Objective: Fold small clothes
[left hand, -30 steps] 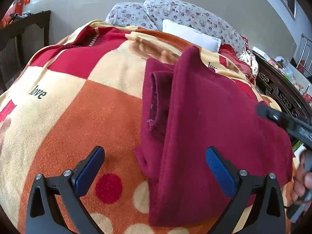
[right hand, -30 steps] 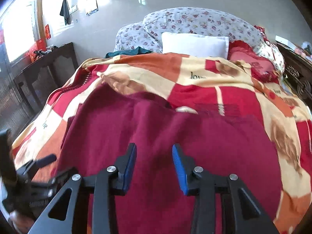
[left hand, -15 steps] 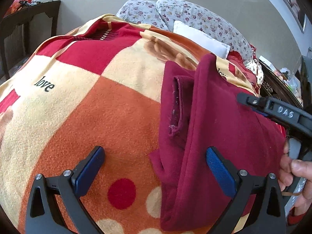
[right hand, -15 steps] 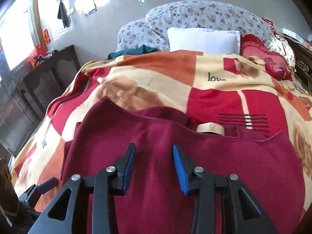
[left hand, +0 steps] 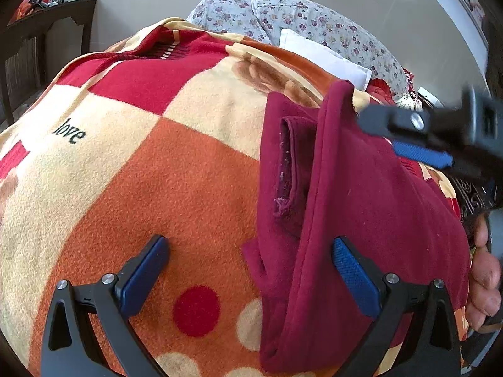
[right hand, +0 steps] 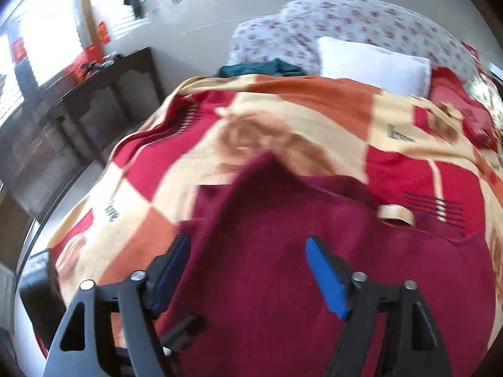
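A dark red fleece garment lies partly folded on a checked blanket, its sleeve tucked along the left edge. My left gripper is open and empty, straddling the garment's near left edge. My right gripper is open and empty above the garment, and it shows in the left wrist view over the garment's far right part. A cream neck label shows at the collar.
Floral pillows and a white pillow lie at the head of the bed. A dark wooden table stands to the left. A teal cloth lies by the pillows. A carved dark bedside piece is at right.
My right gripper has opened wider and swung left and forward over the garment; its view is blurred by motion. The left gripper has stayed open and shifted slightly left.
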`<action>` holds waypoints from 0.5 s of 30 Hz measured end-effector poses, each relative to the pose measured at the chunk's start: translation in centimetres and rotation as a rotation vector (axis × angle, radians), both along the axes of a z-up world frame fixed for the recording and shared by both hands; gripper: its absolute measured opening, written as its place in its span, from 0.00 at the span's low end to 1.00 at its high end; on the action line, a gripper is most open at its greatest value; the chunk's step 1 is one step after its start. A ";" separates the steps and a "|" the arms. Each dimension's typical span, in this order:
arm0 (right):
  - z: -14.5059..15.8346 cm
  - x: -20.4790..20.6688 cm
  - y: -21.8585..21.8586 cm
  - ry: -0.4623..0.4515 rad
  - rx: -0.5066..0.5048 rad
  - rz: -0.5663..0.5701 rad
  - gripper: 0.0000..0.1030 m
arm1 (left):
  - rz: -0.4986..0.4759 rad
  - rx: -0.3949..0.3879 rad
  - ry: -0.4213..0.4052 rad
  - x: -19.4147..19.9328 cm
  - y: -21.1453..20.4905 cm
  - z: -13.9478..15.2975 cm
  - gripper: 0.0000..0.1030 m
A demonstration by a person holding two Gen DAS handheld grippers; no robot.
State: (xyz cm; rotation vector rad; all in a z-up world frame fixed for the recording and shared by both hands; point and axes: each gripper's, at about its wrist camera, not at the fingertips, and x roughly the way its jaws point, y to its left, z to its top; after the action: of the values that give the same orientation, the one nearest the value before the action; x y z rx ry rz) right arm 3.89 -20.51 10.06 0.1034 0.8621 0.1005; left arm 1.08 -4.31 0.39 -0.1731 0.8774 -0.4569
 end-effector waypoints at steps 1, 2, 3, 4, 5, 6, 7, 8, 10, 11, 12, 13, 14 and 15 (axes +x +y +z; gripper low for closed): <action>0.0 0.3 0.6 0.002 -0.010 0.004 0.80 | -0.002 0.000 0.001 -0.1 0.0 0.0 1.00; 0.0 0.9 1.2 0.006 -0.027 0.008 0.81 | -0.004 -0.001 0.003 -0.1 0.1 0.0 1.00; -0.1 1.5 1.6 0.016 -0.042 0.010 0.82 | -0.007 -0.004 0.006 -0.1 0.3 0.0 1.00; -0.3 2.1 2.0 0.030 -0.053 0.009 0.83 | -0.007 -0.011 0.011 -0.1 0.4 0.0 1.00; -0.5 2.8 2.3 0.047 -0.059 0.008 0.84 | -0.007 -0.019 0.016 -0.1 0.6 -0.1 1.00; -0.8 3.2 2.5 0.061 -0.061 0.010 0.84 | -0.007 -0.028 0.022 0.0 0.7 -0.1 1.00; -1.1 3.9 3.0 0.077 -0.068 0.015 0.84 | -0.007 -0.039 0.028 0.0 0.9 -0.1 1.00; -1.4 4.3 3.3 0.088 -0.077 0.020 0.85 | -0.006 -0.048 0.033 0.1 1.0 -0.1 1.00; -2.2 5.3 4.0 0.127 -0.115 0.030 0.86 | -0.006 -0.067 0.043 0.2 1.3 -0.1 1.00; -2.8 5.8 4.4 0.153 -0.148 0.030 0.86 | -0.006 -0.072 0.045 0.2 1.3 -0.1 1.00; -3.2 6.2 4.6 0.172 -0.174 0.034 0.86 | -0.004 -0.074 0.048 0.2 1.4 -0.2 1.00; -3.6 6.5 4.7 0.184 -0.195 0.035 0.86 | -0.002 -0.074 0.051 0.2 1.4 -0.2 1.00; -4.1 6.9 4.7 0.197 -0.213 0.036 0.86 | -0.002 -0.079 0.052 0.2 1.4 -0.2 1.00; -4.3 7.2 4.6 0.206 -0.221 0.045 0.86 | -0.001 -0.082 0.051 0.2 1.4 -0.2 1.00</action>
State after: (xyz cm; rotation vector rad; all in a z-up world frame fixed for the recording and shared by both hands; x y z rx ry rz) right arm 11.06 -15.94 5.73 -0.1146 1.0760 0.0366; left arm 1.26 -2.89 0.19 -0.2611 0.9096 -0.4914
